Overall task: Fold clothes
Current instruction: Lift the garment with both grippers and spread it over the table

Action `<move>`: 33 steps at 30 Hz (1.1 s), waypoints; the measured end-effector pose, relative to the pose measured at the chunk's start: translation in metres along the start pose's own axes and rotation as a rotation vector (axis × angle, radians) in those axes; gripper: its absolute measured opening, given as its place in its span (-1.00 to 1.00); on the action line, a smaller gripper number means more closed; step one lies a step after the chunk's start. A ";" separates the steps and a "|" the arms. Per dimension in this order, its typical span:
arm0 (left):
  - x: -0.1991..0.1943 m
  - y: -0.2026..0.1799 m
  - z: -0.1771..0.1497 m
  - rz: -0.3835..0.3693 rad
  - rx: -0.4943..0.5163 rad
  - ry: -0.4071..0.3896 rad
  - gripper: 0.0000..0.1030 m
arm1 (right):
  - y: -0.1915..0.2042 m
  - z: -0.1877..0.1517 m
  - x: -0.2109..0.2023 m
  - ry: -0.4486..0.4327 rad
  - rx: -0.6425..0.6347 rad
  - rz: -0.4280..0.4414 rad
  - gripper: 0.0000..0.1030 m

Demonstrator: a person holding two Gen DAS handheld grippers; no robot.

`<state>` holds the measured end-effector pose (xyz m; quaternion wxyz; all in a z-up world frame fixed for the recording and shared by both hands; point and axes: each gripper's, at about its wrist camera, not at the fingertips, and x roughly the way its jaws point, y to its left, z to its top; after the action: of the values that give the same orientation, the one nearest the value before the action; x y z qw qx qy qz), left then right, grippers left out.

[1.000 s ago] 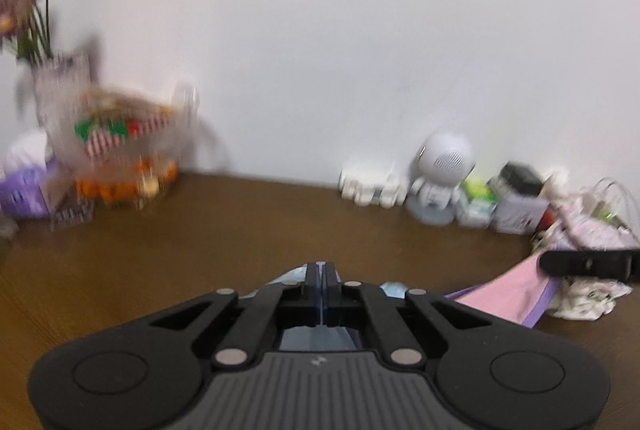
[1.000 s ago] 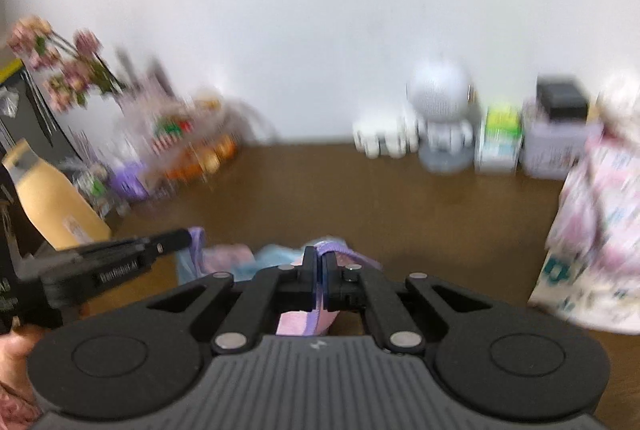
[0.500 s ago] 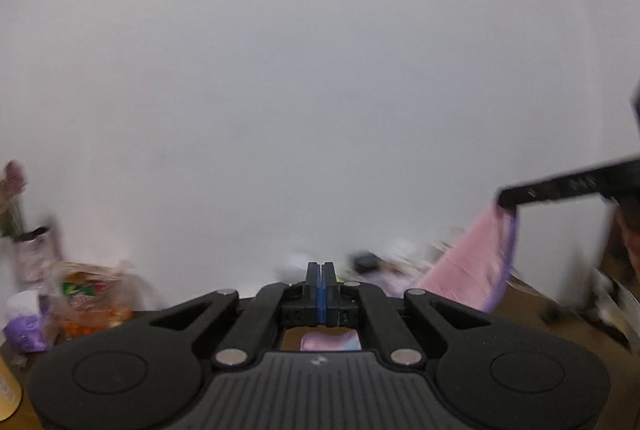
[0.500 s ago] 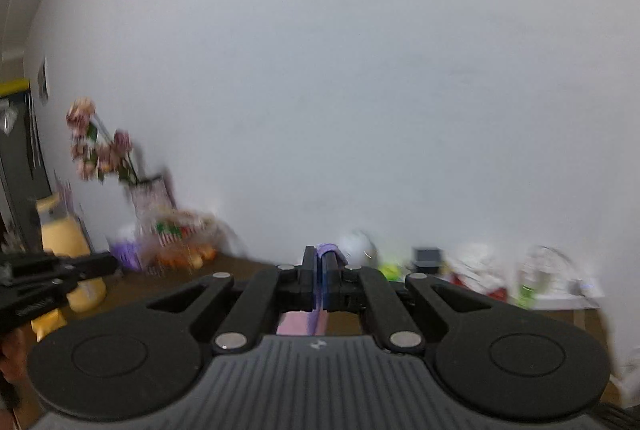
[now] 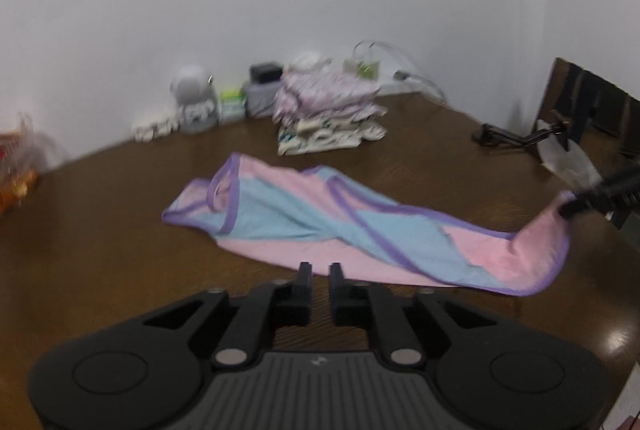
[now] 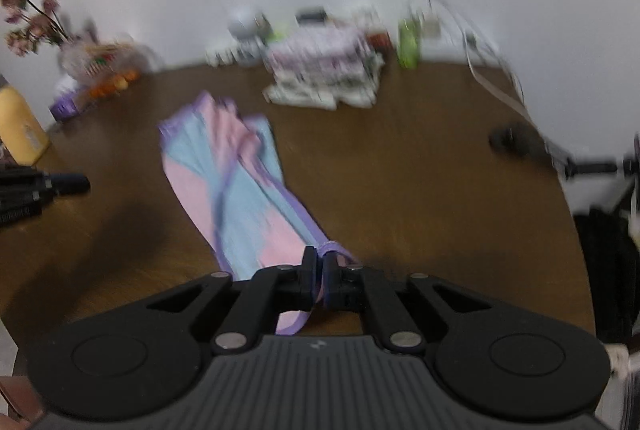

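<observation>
A pink and light-blue garment with purple trim [image 5: 320,222] lies stretched across the brown table [image 5: 100,250]; it also shows in the right wrist view [image 6: 236,190]. My left gripper [image 5: 319,268] is open and empty, just in front of the garment's near edge. My right gripper [image 6: 319,254] is shut on the garment's purple-trimmed end and holds that end lifted; it shows at the right edge of the left wrist view [image 5: 572,208]. The left gripper shows at the left of the right wrist view [image 6: 60,184].
A stack of folded patterned clothes [image 5: 328,110] sits at the back by the wall, beside a small white robot figure [image 5: 194,102] and boxes. A vase of flowers [image 6: 36,26], snacks and a yellow bottle [image 6: 20,122] stand at the left. A black stand [image 5: 516,136] is at the right.
Both grippers held the garment up in the air; now they have come down, the garment lies spread on the table, and my left gripper has opened and let go.
</observation>
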<state>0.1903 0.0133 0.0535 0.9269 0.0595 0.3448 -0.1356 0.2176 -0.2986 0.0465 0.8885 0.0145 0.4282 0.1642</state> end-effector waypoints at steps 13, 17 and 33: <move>0.085 0.063 0.030 0.039 -0.106 0.027 0.21 | 0.051 0.052 0.054 -0.077 -0.101 0.068 0.03; 0.122 0.077 0.041 0.031 -0.123 0.046 0.21 | 0.072 0.075 0.113 -0.013 -0.060 0.180 -0.27; 0.167 0.100 0.036 -0.086 -0.138 0.097 -0.50 | 0.067 0.120 0.226 0.062 0.117 0.288 -0.64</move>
<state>0.3637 0.0659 -0.0270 0.9044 -0.0130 0.3999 -0.1480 0.4214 -0.1531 -0.0373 0.8398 0.1223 0.4577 0.2653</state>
